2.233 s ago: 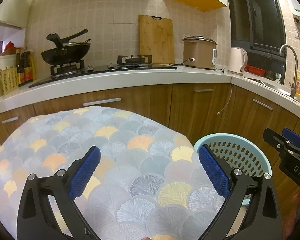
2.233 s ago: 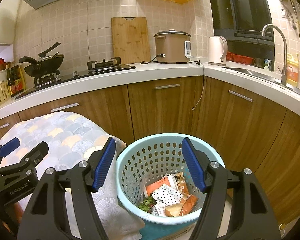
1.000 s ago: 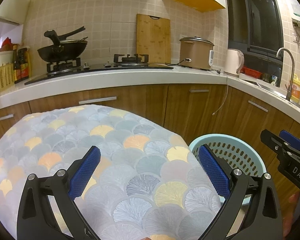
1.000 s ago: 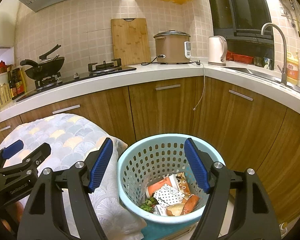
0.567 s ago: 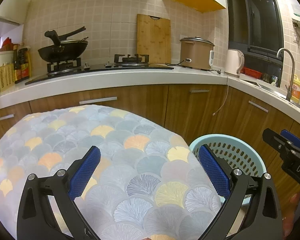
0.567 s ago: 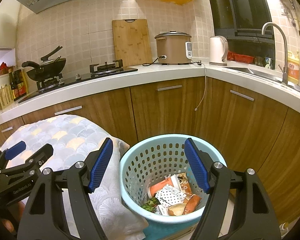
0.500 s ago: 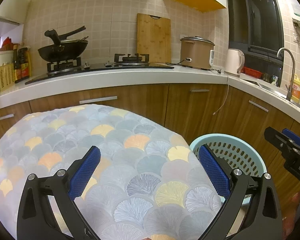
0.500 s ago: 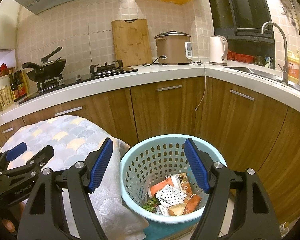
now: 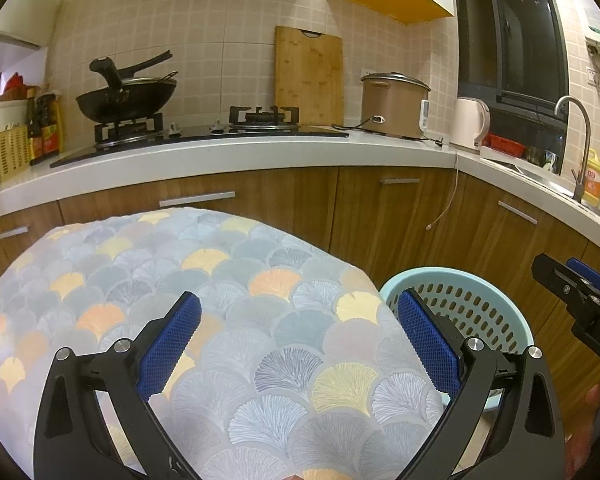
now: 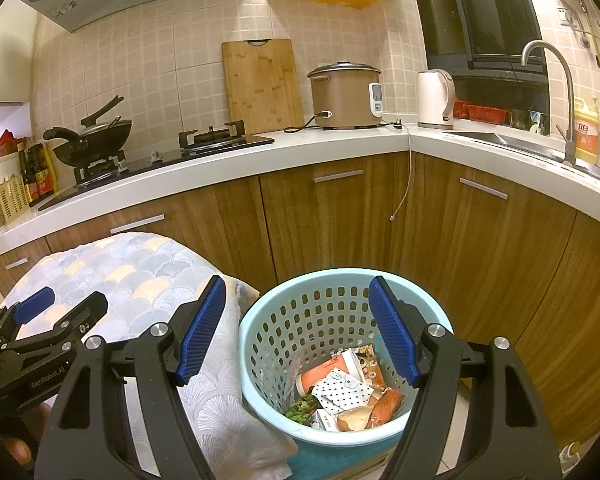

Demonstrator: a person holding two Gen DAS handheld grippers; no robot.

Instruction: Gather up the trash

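Right wrist view: the trash-filled basket (image 10: 276, 344) is framed directly below the wide-open, empty right gripper (image 10: 294, 330), the left gripper (image 10: 60, 312) likewise open and empty over the table (image 10: 140, 276).

Trash (image 10: 342, 390) lies in the basket (image 10: 260, 320), right of the table (image 10: 140, 276).

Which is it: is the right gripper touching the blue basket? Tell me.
Cannot tell. In the right wrist view the open right gripper overlaps the blue basket's rim, but depth is unclear.

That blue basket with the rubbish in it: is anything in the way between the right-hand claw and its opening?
Nothing visible. The right gripper hangs open and empty above the blue basket, whose mouth is uncovered, with trash at the bottom. The patterned cloth lies beside its rim, not over it.
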